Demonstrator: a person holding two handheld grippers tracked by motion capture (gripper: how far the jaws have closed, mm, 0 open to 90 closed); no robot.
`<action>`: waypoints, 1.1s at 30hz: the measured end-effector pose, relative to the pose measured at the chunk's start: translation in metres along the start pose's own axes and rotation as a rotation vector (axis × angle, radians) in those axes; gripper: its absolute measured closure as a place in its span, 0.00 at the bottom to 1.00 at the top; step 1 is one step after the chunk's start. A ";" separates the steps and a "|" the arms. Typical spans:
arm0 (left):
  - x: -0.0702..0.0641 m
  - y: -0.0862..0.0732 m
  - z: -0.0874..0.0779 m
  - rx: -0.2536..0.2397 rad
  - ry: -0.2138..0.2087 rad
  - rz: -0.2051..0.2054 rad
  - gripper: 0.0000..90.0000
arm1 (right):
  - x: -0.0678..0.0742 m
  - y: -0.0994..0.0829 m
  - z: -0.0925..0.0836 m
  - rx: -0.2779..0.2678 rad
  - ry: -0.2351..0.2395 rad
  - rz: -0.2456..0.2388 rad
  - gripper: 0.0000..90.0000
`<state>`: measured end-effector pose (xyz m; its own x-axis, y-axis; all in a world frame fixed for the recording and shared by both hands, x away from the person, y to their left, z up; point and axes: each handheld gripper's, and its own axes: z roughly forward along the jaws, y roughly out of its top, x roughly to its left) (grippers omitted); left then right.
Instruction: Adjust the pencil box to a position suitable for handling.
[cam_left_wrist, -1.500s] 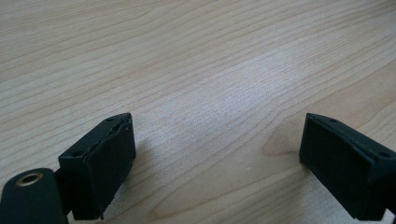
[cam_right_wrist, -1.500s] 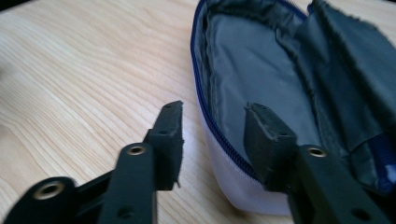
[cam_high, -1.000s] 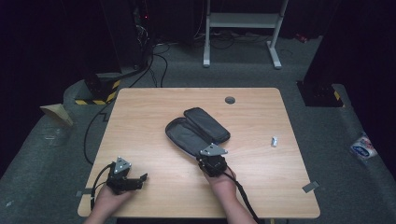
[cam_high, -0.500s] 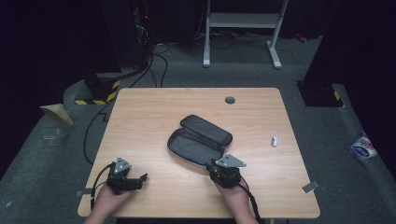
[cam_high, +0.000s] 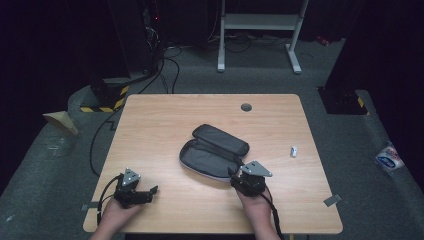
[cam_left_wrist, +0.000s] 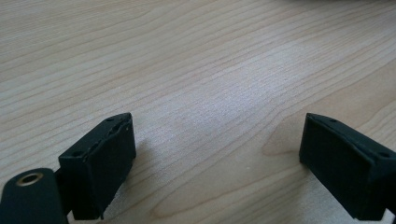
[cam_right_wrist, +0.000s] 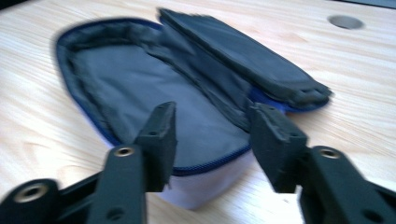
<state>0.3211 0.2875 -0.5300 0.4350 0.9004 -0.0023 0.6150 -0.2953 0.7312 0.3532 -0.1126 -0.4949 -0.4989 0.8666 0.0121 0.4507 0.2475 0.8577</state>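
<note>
A black zip case with a blue zipper lies unzipped and spread flat at the middle of the wooden table. My right gripper sits at its near right end. In the right gripper view the jaws have just been opening and stand apart over the case's near rim, with the pads not pressing on it. My left gripper rests open at the front left, far from the case, with bare wood between its fingers.
A small white object lies right of the case. A round cable hole sits near the table's far edge. A scrap of tape marks the front right corner. Cables and a white packet lie on the floor.
My right gripper moved to the right and toward the front edge, swinging the case's near end with it, then its jaws opened and let go of the rim. The left gripper stayed still.
</note>
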 end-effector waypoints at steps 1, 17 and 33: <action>0.000 0.000 0.000 0.000 0.000 0.000 0.12 | -0.001 -0.001 0.001 0.006 -0.013 0.004 0.51; 0.000 0.000 0.000 0.000 0.001 0.001 0.12 | -0.021 -0.008 0.002 0.048 -0.042 0.066 0.51; 0.000 0.000 0.000 0.000 0.001 0.002 0.12 | -0.072 -0.012 -0.021 -0.007 -0.103 0.182 0.55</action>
<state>0.3212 0.2877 -0.5300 0.4356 0.9001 -0.0007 0.6144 -0.2967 0.7311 0.3681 -0.1873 -0.4955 -0.3318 0.9363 0.1148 0.5208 0.0804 0.8499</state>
